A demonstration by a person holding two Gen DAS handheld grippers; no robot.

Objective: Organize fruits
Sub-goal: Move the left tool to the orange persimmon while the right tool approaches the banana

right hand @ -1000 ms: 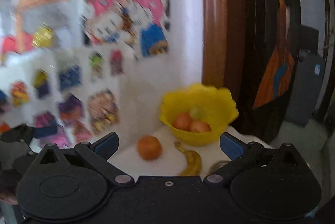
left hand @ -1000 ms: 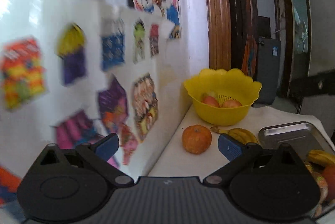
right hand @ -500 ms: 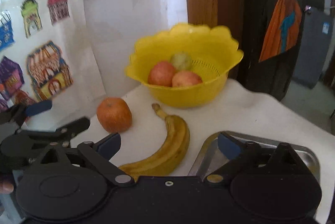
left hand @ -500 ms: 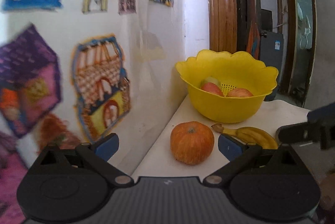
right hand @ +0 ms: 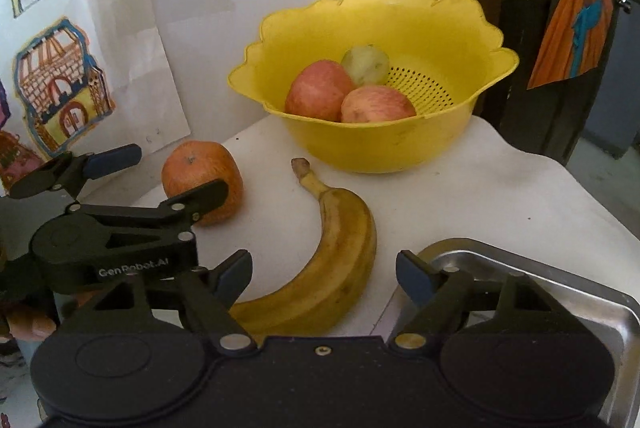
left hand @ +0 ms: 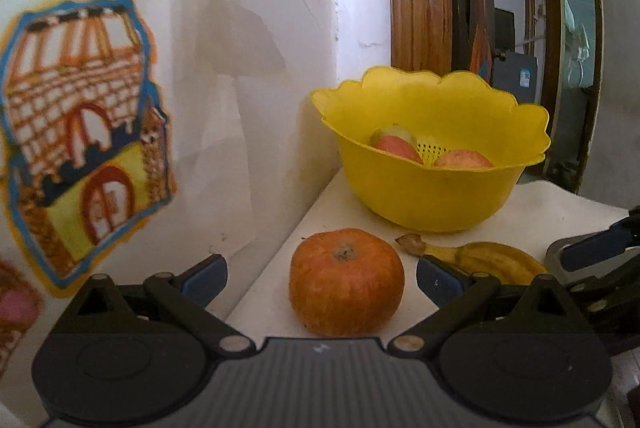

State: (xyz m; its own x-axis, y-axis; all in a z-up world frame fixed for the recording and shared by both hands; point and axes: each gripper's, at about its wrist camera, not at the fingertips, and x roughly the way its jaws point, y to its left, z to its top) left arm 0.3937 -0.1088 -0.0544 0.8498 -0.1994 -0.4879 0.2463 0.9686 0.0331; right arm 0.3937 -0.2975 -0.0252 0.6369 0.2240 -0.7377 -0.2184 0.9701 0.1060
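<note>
- The right gripper [right hand: 324, 274], jaws just closing yet apart, straddles a banana [right hand: 340, 248].
- The left gripper [right hand: 176, 171] flanks an orange [right hand: 192, 167].
- A yellow bowl [right hand: 400, 143] holds apples [right hand: 320, 89].

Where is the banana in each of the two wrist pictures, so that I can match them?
Left wrist view: the banana lies low on the right, partly hidden behind a finger of the left gripper.
Right wrist view: the banana lies in the lower centre, curving down to the left.
Shared landmark: the yellow bowl stands just beyond the banana's stem end in both views.
</note>
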